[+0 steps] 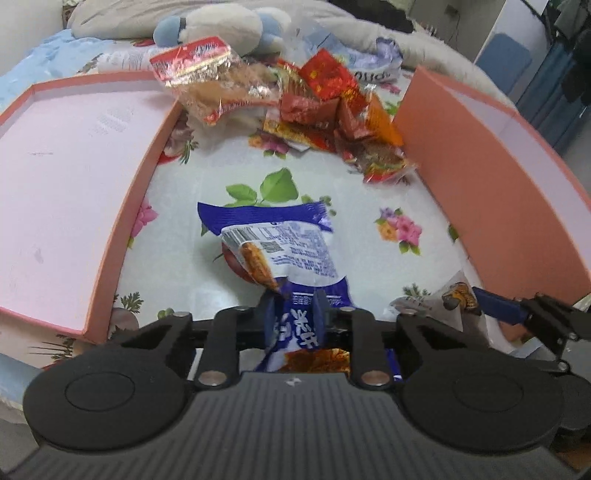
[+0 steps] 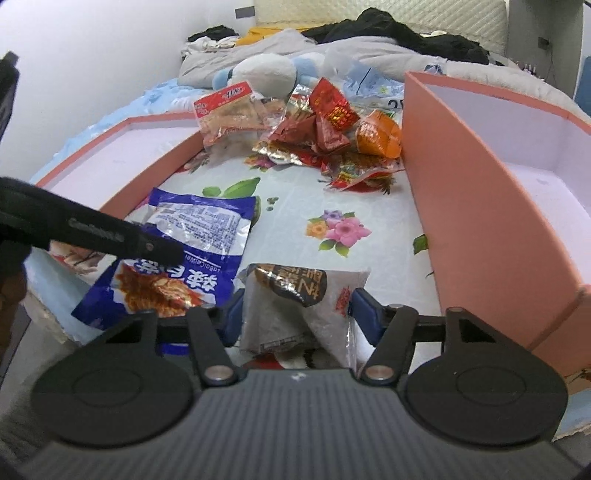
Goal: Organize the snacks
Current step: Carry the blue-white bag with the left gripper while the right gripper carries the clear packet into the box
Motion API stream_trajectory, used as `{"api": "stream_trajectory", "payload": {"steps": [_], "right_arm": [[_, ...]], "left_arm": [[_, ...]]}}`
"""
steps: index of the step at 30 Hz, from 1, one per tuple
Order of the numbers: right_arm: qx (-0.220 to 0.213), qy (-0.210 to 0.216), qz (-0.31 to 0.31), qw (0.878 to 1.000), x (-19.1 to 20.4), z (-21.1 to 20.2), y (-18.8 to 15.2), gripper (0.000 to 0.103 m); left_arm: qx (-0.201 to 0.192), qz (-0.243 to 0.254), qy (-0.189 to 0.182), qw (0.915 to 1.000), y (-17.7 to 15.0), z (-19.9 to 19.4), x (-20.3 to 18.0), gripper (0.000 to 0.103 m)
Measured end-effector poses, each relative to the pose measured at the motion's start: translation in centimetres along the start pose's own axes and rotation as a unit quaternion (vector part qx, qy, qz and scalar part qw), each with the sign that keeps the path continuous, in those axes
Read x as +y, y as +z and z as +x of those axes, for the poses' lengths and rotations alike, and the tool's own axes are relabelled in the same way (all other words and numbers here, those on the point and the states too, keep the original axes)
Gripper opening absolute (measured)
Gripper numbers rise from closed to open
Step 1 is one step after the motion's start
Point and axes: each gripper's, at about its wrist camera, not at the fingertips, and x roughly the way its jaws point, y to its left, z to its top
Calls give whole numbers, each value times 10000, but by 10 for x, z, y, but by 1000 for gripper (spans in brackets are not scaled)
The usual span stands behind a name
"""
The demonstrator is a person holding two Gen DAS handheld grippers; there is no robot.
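My left gripper is shut on a blue and white snack bag, which hangs forward above the floral sheet. The same bag shows at the left of the right wrist view. My right gripper has its jaws around a grey and black snack packet; the blue pads touch its sides. That packet shows at the lower right of the left wrist view. A pile of red and orange snack packets lies at the far middle of the bed.
A shallow pink box lid lies open on the left. A deeper pink box stands on the right. A plush toy and a grey blanket lie behind the pile.
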Motion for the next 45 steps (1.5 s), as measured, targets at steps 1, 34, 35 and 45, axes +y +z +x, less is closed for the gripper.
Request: {"api": "stream_trajectory", "payload": {"steps": [1, 34, 35, 45], "right_arm": [[-36, -14, 22, 10000, -1, -3, 1, 62], [-1039, -851, 801, 9877, -55, -163, 37, 62], [-1056, -894, 826, 9869, -59, -164, 36, 62], [-1216, -1317, 1005, 9787, -102, -152, 48, 62]], "left_arm": [[-28, 7, -6, 10000, 0, -3, -2, 20], [-636, 309, -1139, 9910, 17, -129, -111, 16], [-631, 343, -1206, 9901, 18, -127, -116, 16], [-956, 862, -1592, 9788, 67, -105, -173, 16]]}}
